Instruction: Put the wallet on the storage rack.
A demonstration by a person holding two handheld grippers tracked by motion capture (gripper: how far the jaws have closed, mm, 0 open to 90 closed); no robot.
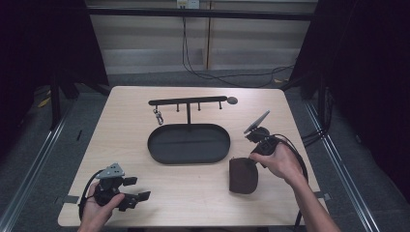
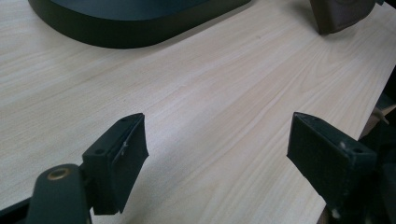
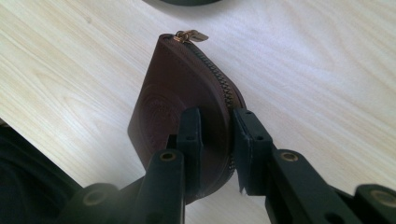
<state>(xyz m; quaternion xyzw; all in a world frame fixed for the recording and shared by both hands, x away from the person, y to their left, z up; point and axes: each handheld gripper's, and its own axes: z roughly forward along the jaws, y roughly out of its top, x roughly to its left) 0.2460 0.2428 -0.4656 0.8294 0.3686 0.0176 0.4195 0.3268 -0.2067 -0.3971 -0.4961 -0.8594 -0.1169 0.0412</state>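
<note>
A brown leather zip pouch (image 1: 243,176) stands on edge on the wooden table, right of centre and near the front. My right gripper (image 1: 250,163) is shut on its upper rear edge. In the right gripper view the two jaws (image 3: 215,126) pinch the pouch (image 3: 173,93) across its zipper seam, and the brass zip pull (image 3: 191,35) sits at the far tip. My left gripper (image 1: 138,188) rests at the front left of the table, held by a hand. Its jaws (image 2: 217,149) stand wide open over bare wood, with nothing between them. The pouch (image 2: 338,14) lies far off at the top right of the left gripper view.
A black oval tray (image 1: 154,145) lies at the table's centre. From it rises a stand with a horizontal peg bar (image 1: 187,101). A small metal key clip (image 1: 158,116) hangs from the bar's left end. The tray's wall (image 2: 116,32) lies ahead of the left gripper.
</note>
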